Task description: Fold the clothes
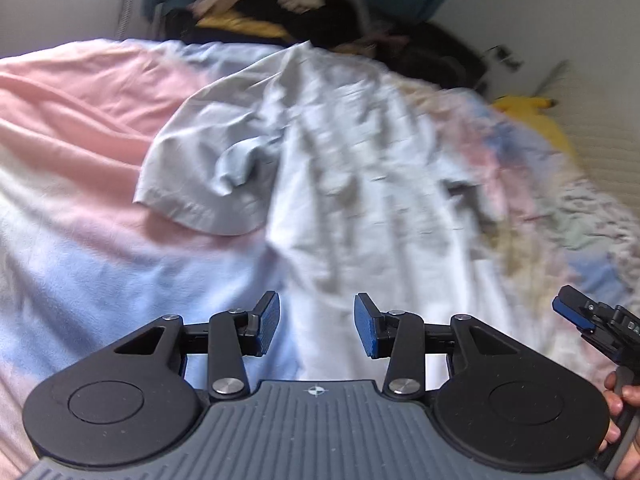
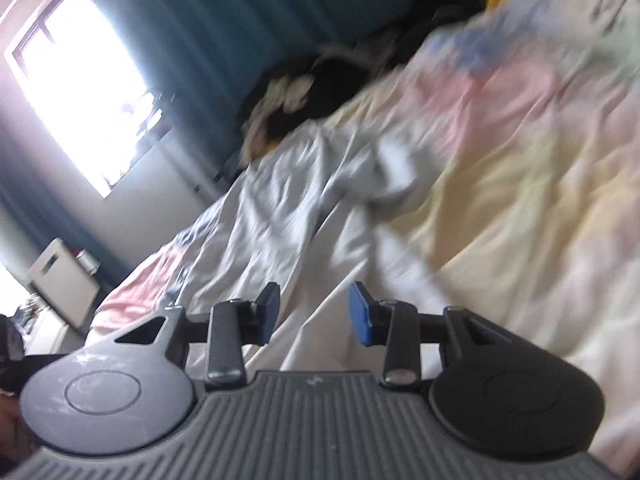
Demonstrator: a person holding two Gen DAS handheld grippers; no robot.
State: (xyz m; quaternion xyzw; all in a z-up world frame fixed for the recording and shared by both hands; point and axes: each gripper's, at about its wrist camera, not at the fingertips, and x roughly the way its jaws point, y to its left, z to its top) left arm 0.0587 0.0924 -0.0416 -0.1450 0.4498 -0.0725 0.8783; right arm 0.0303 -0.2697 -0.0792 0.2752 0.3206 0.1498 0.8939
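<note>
Blurry all over; dark clothes pile (image 1: 320,12) at 12 o'clock hard to make out. White shirt (image 1: 340,152) flat on pastel blanket (image 1: 72,128). Left gripper (image 1: 316,326) and right gripper (image 2: 314,314) pads apart, holding nothing.

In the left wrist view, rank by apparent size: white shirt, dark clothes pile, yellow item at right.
1. white shirt, by far the largest.
2. dark clothes pile, though farther away, so unsure.
3. yellow item, smallest, partly hidden.

Far beyond the fingers (image 1: 270,322), dark clothes pile (image 1: 288,12) smeared by blur, items indistinguishable. White shirt (image 1: 340,168) blurred past the fingertips, near hem hidden under gripper body. Right gripper (image 1: 576,314) cut off at frame edge.
</note>
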